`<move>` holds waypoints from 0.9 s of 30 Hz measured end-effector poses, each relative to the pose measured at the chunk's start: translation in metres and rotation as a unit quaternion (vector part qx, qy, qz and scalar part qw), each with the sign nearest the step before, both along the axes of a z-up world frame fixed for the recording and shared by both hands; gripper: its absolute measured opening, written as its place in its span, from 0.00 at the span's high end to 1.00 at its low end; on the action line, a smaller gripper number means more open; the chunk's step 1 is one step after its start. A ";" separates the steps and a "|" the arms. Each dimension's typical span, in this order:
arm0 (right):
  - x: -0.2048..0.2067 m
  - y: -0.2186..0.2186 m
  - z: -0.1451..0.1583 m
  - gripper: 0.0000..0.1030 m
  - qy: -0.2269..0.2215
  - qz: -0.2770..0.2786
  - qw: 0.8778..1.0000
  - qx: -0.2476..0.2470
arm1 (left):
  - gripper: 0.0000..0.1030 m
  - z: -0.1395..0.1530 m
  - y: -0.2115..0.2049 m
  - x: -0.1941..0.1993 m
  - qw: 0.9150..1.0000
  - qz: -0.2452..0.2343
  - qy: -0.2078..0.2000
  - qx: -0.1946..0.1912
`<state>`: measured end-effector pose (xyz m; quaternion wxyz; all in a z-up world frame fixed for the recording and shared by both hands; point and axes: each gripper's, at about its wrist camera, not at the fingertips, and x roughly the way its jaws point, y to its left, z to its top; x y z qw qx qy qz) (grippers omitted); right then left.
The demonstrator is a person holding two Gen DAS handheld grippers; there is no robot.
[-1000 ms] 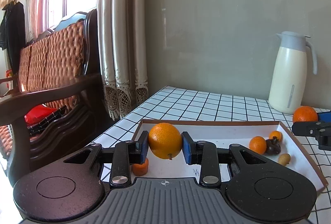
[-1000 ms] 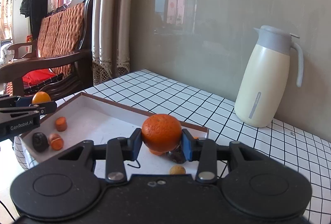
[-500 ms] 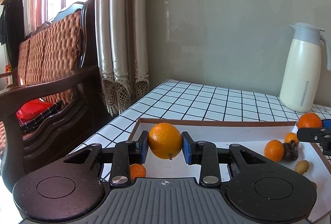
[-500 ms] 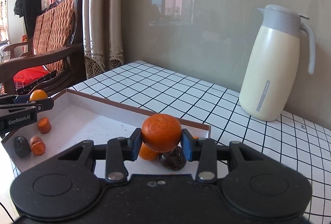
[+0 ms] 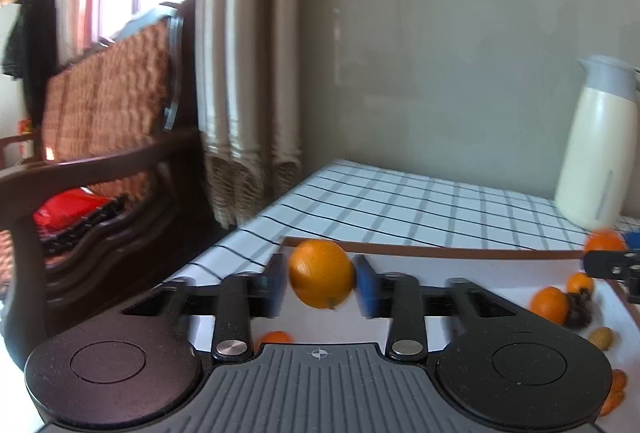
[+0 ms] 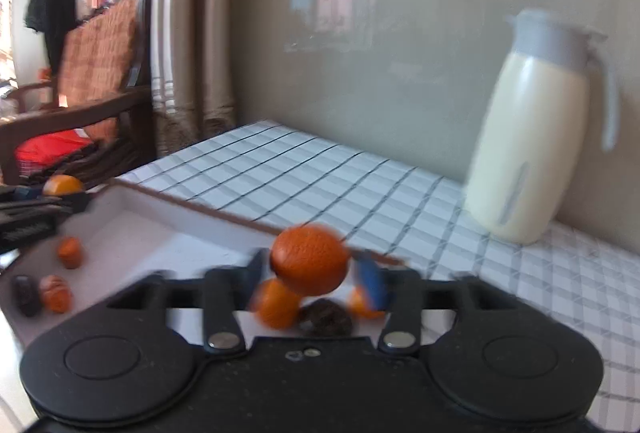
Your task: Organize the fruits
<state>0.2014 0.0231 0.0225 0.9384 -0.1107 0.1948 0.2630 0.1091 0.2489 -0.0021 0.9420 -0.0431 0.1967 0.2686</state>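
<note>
On my left gripper (image 5: 322, 283) the jaws are opening, and the orange (image 5: 322, 273) sits right between the blue pads. I can see a thin gap on its right side, and the left pad is too blurred for me to say whether it touches the skin. The fruit hangs just over the near-left part of the white tray (image 5: 440, 253), level with the tray's brown far rim. A small orange piece (image 5: 274, 337) lies on the tray floor below the left finger.

On my right gripper (image 6: 316, 273) the jaws are also opening. The darker mandarin (image 6: 310, 259) is between them, smeared by motion, and the pads appear to stand clear of it on both sides. It sits directly above a cluster in the tray's right end: a smaller orange fruit (image 6: 276, 307), a dark wrinkled fruit (image 6: 326, 319), and another small orange one (image 6: 358, 303) half hidden behind the right pad.

From the right wrist view, the other gripper shows at the far left edge with its orange, and two small orange pieces and a dark one lie on the tray below it.

The tray rests on the checked tabletop (image 6: 320, 177). A cream thermos jug (image 6: 532, 129) stands upright on the tabletop beyond the tray, well apart from both fruits.
</note>
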 end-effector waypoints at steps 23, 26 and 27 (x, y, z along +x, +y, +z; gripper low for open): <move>0.005 -0.007 -0.004 0.06 0.032 -0.002 0.999 0.017 | 0.00 0.000 0.007 -0.011 1.000 0.022 -0.017 -0.009; 0.004 -0.006 -0.003 0.06 0.032 0.001 0.999 0.016 | 0.00 -0.001 0.007 -0.012 1.000 0.019 -0.018 -0.007; 0.004 -0.006 -0.003 0.06 0.032 0.001 0.999 0.016 | 0.00 -0.001 0.007 -0.012 1.000 0.015 -0.016 -0.006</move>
